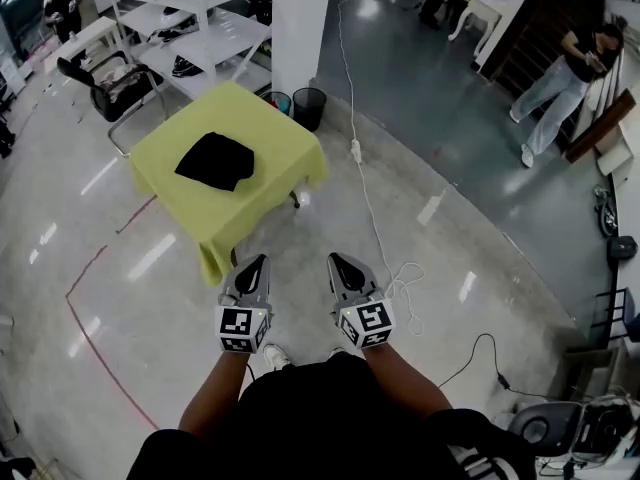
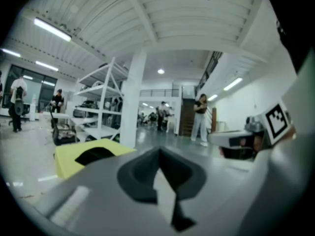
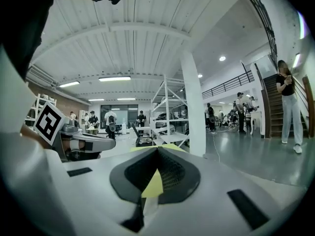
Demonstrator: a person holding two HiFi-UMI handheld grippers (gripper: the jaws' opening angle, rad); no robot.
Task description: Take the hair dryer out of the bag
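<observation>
Twice over found tongs pressed shut on nothing: left tongs (image 1: 254,263) and right tongs (image 1: 340,261), held side by side, well short of the worktop (image 1: 275,128). Spotted the black bag (image 1: 216,160) slumped mid-worktop; saw no hair dryer, presumably inside. Judged the bag soft and limp, the hair dryer rigid, smooth-shelled, fairly weighty; reckoned on pinning fabric with one and lifting by the handle.

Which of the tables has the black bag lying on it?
The yellow-clothed table, the nearest one, with the black bag at its middle; the tables behind it are white.
</observation>
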